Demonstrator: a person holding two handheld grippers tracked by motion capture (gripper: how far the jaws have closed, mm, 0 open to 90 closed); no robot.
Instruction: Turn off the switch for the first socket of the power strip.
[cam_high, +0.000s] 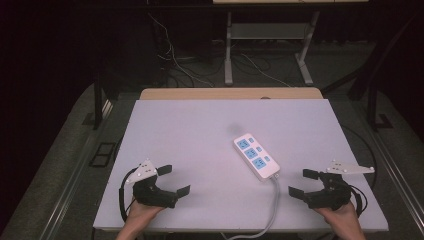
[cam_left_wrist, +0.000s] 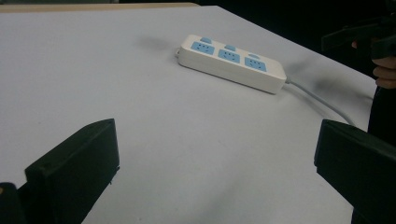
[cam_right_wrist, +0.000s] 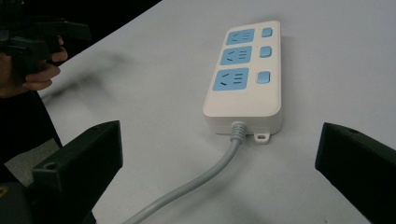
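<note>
Two forearms come in over the desk's near edge, each hand holding a black gripper low over the white top. At the near left corner the left gripper (cam_high: 174, 180) has its jaws spread wide with nothing between them, and a grey three-cornered plate rides on its top. At the near right corner the right gripper (cam_high: 303, 182) is likewise released, jaws well apart and empty, pointing inward toward the middle of the desk (cam_high: 190, 125). Between the two, somewhat right of centre and nearer the near edge than the far one, lies a white power strip (cam_high: 256, 156) set at a slant, flat on the surface. It has three blue sockets in a row, each with a small blue switch beside it. Its grey cable (cam_high: 272, 207) leaves the end facing the near edge and runs off over that edge. In the right gripper view the power strip (cam_right_wrist: 243, 74) lies just ahead of the open jaws, touching neither, and the cable (cam_right_wrist: 196, 186) passes between them. In the left gripper view the power strip (cam_left_wrist: 232, 62) lies well ahead, apart from the jaws.
</note>
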